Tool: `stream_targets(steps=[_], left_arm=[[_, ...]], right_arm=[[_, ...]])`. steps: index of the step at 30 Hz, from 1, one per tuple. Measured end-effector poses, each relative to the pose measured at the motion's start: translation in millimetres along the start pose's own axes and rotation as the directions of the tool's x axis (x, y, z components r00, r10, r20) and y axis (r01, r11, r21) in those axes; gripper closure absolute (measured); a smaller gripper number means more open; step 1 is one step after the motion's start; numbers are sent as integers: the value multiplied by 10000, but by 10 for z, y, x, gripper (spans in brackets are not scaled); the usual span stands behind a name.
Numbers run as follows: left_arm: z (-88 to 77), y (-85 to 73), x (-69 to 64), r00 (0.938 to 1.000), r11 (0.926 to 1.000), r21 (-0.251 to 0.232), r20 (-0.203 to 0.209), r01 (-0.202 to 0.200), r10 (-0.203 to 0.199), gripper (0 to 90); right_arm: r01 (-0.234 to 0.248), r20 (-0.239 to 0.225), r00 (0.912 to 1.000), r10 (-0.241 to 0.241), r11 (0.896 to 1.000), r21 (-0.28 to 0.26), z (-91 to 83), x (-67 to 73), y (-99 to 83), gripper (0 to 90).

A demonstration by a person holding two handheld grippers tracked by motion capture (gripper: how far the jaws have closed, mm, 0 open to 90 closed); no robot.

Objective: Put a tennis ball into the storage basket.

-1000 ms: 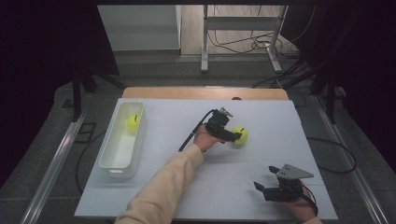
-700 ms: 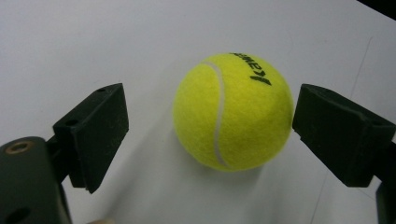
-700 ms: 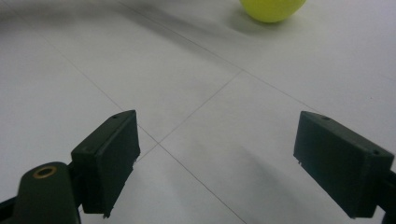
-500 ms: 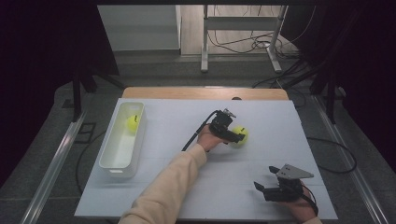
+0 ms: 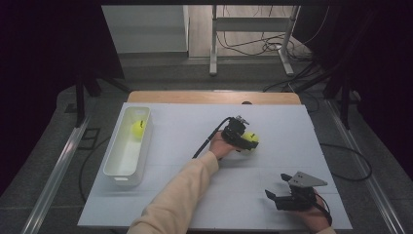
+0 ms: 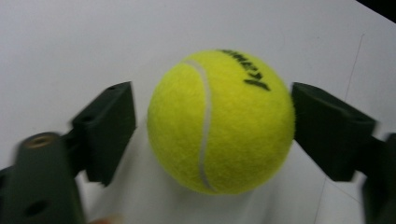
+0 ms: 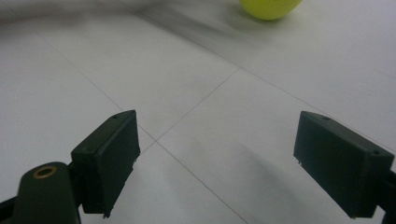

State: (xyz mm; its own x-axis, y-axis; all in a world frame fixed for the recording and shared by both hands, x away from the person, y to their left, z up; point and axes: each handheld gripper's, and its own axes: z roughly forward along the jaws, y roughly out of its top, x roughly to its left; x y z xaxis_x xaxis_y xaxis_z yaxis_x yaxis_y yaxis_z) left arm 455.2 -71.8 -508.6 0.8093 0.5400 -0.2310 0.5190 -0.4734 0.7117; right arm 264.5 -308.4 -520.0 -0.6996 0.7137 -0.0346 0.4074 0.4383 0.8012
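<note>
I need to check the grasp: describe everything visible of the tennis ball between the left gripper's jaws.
The tennis ball is fuzzy yellow felt with a white curved seam and black lettering near its top. It rests on the white table, right of centre. The left gripper brackets it: the jaws have just been closing, one pad touching, the other a sliver away.

My left gripper point(image 5: 242, 138) hides half the tennis ball point(image 5: 250, 140) from above; can't tell if my fingers point(image 6: 109, 126) actually press it.
</note>
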Motion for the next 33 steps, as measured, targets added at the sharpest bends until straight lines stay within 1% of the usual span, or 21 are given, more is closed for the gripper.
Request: stream_targets(steps=[1,2,6,8,15,17,18,21,25,29,33], left_arm=[[0,0,0,10000,10000,0,0,0,0,255],[-4,7,-21,9998,9999,93,-110,-139,140,260],[-16,8,-23,9998,9998,136,-148,-125,127,265],[-37,9,-25,9996,9998,108,-204,-182,185,268],[-150,35,-55,9996,9997,-52,-145,-244,244,269],[-178,38,-62,9997,9997,-124,-118,-210,209,269],[-213,36,-65,9999,9996,-251,-52,-116,115,269],[-267,13,-68,10000,9995,-315,-30,-57,56,269],[-322,-25,-67,10000,9994,-355,-76,-38,36,268],[-427,-79,-45,9999,9991,-430,-119,-24,19,268],[-486,-109,-36,9999,9988,-479,-144,73,-80,268]], right_arm=[[0,0,10000,0,10000,0,0,0,0,145],[-21,6,10000,21,10000,7,-1,1,-1,145],[-39,-7,10000,39,10000,-14,-1,4,-1,145],[-33,13,10000,33,10000,3,-7,5,-1,145],[-58,72,10000,58,10000,-52,-16,-3,-2,145],[-51,104,9999,52,10000,-51,-18,-1,-1,145],[-51,94,9999,52,10000,-59,-19,0,-1,145],[-47,102,9999,48,10000,-77,-21,1,0,145],[-61,113,9999,62,9999,-86,-22,0,0,145],[-57,110,9999,58,9999,-119,-22,3,0,145],[-36,133,9999,37,9999,-114,-22,5,1,145]])
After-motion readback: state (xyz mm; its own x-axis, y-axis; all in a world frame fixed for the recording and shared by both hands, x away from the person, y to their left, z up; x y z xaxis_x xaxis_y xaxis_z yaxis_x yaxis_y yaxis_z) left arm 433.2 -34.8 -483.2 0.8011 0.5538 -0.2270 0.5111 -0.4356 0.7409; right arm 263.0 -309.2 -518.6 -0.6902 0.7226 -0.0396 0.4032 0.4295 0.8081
